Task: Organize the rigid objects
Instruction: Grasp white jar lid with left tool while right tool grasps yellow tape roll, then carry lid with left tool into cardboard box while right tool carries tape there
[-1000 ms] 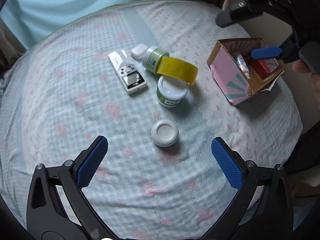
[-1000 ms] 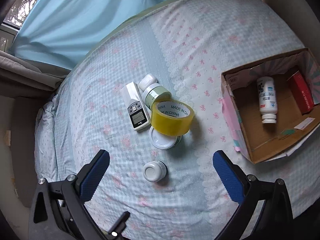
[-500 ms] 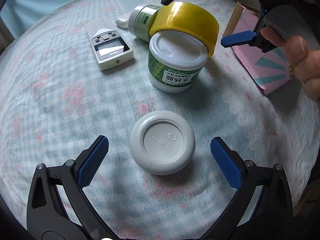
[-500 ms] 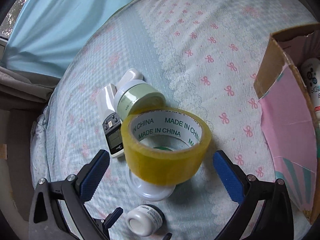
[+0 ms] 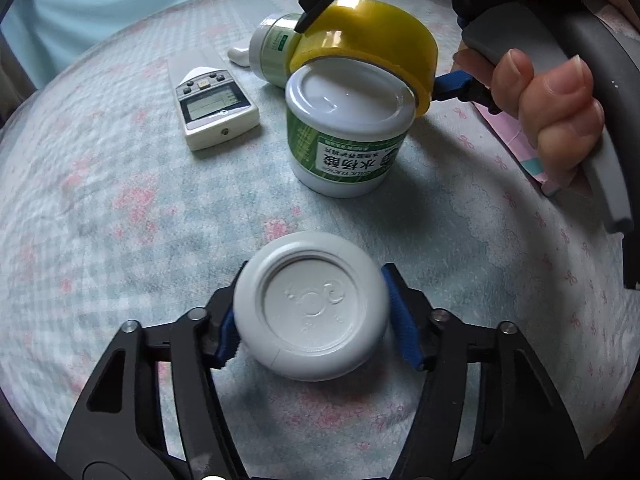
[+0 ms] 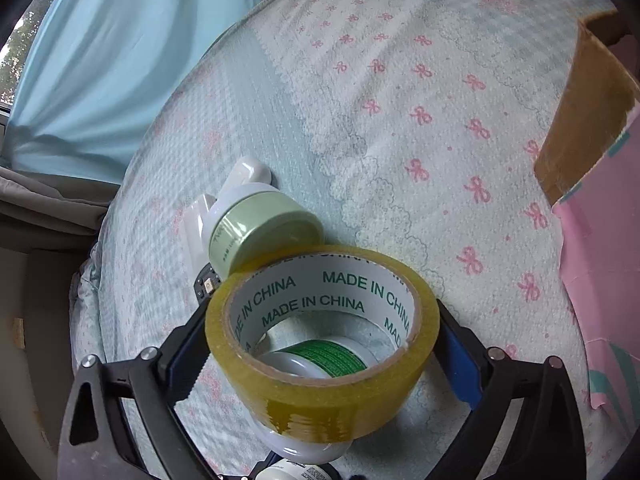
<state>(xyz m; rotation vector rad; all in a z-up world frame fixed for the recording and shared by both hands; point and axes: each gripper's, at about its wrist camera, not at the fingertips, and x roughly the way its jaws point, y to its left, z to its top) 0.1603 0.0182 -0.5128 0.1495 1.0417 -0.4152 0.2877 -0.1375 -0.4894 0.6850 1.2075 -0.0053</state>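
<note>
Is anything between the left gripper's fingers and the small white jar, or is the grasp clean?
Nothing visible stands between them. The left gripper has its blue pads directly against both sides of the small white jar, which sits on the tablecloth.

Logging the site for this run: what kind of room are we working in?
Most likely a home room, perhaps a dining corner. The work surface is a round table under a bow-print tablecloth, light blue curtains hang behind it, and household clutter like a remote control lies about.

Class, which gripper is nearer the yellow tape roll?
Right. The right gripper has its jaws closed on the yellow tape roll; the left gripper is nearer the viewer, gripping the flat white jar.
</note>
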